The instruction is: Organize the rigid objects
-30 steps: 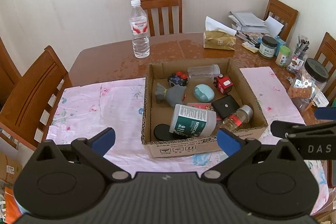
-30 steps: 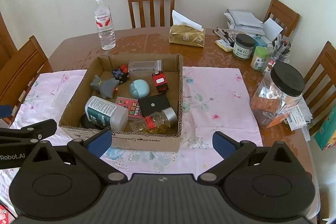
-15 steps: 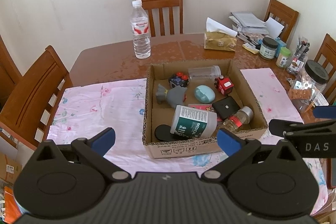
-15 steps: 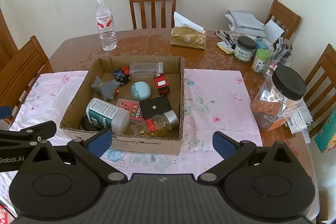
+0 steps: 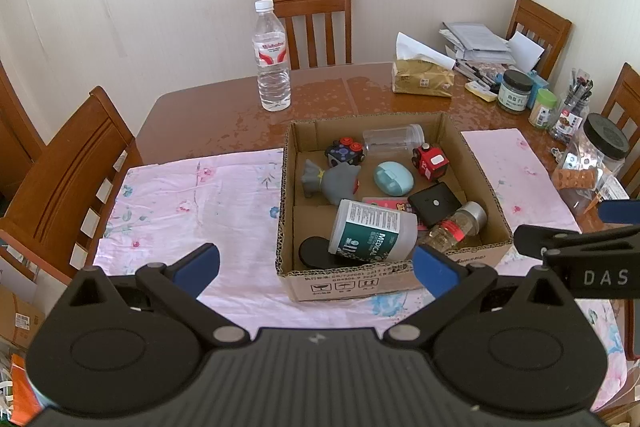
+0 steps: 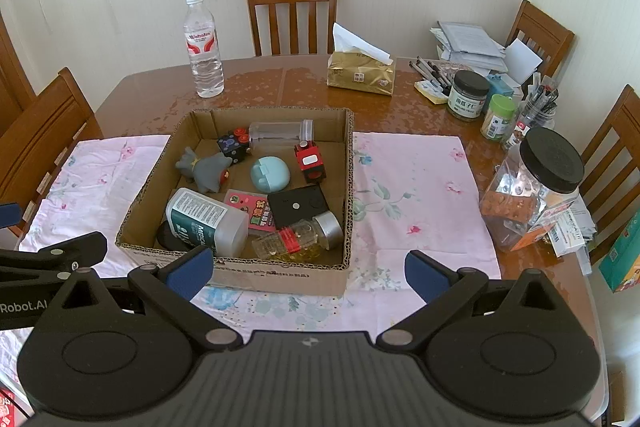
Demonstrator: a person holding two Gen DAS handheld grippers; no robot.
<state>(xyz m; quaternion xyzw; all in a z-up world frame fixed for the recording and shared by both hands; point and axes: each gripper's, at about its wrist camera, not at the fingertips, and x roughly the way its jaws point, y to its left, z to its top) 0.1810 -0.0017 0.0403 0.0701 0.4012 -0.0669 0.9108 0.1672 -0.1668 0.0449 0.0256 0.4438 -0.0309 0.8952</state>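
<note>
A cardboard box (image 5: 392, 277) (image 6: 280, 273) sits on pink floral cloths in the table's middle. Inside lie a white medicine bottle (image 5: 372, 235) (image 6: 206, 221), a grey toy (image 5: 332, 179), a teal case (image 5: 393, 178) (image 6: 270, 173), a red cube (image 5: 430, 161) (image 6: 310, 163), a black square (image 5: 434, 203), a small spice jar (image 5: 458, 225) (image 6: 300, 237) and a clear jar (image 5: 394, 138). My left gripper (image 5: 316, 269) is open and empty, just short of the box's near wall. My right gripper (image 6: 306, 273) is open and empty at the same wall.
A water bottle (image 5: 272, 57) (image 6: 203, 45) stands behind the box. A tissue pack (image 6: 360, 73), small jars (image 6: 468, 99), pens and papers crowd the far right. A big black-lidded jar (image 6: 534, 187) stands at the right. Wooden chairs (image 5: 68, 179) ring the table.
Both grippers have drawn back slightly; the box sits a little farther and lower in both views. Both stay open and empty.
</note>
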